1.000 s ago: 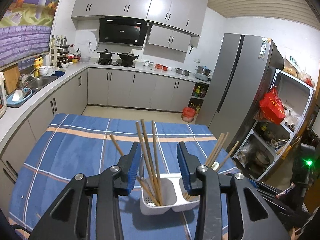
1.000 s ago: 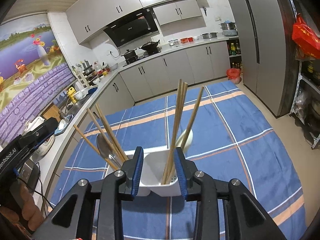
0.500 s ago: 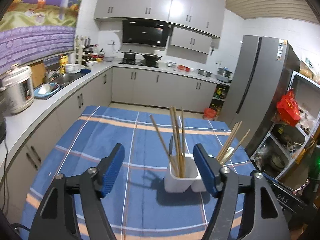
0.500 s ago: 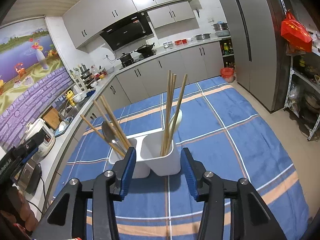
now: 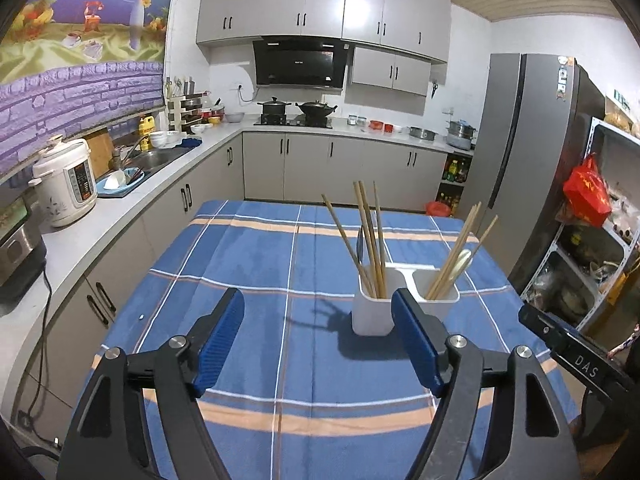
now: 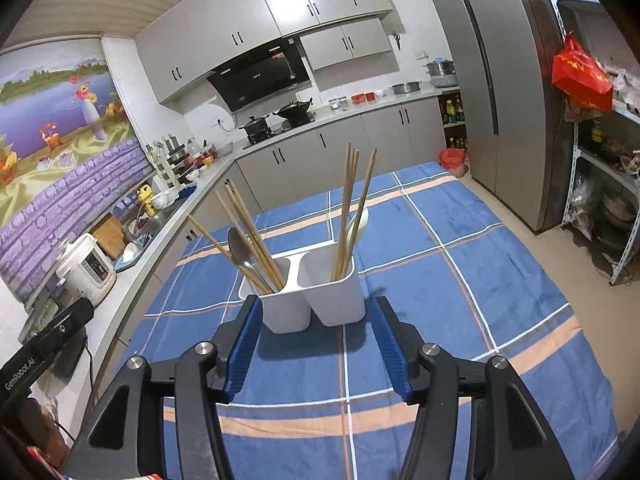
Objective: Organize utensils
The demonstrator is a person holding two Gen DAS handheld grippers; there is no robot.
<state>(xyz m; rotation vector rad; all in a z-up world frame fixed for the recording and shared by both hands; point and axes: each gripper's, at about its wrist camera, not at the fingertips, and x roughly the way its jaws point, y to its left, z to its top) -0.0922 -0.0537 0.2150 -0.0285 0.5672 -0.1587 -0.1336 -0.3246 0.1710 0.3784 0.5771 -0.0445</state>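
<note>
A white two-compartment utensil holder (image 5: 374, 312) (image 6: 316, 300) stands upright on the blue plaid tablecloth (image 5: 256, 264). Both compartments hold wooden chopsticks (image 5: 370, 236) (image 6: 352, 196). The left one also holds a metal spoon (image 6: 237, 246), the right one a pale spoon (image 6: 357, 220). My left gripper (image 5: 318, 308) is open and empty, near side of the holder, which sits by its right finger. My right gripper (image 6: 318, 314) is open and empty, just short of the holder, its jaws wider than the holder.
The table's right edge drops to the floor by a grey fridge (image 5: 532, 152) and a metal shelf rack (image 6: 600, 184). A kitchen counter with a rice cooker (image 5: 66, 184) and sink runs along the left. The other gripper's body (image 5: 576, 356) shows at the right.
Both grippers have opened wider and drawn back from the holder, which stays standing on the cloth. The left view has shifted left, so the holder now sits right of centre.
</note>
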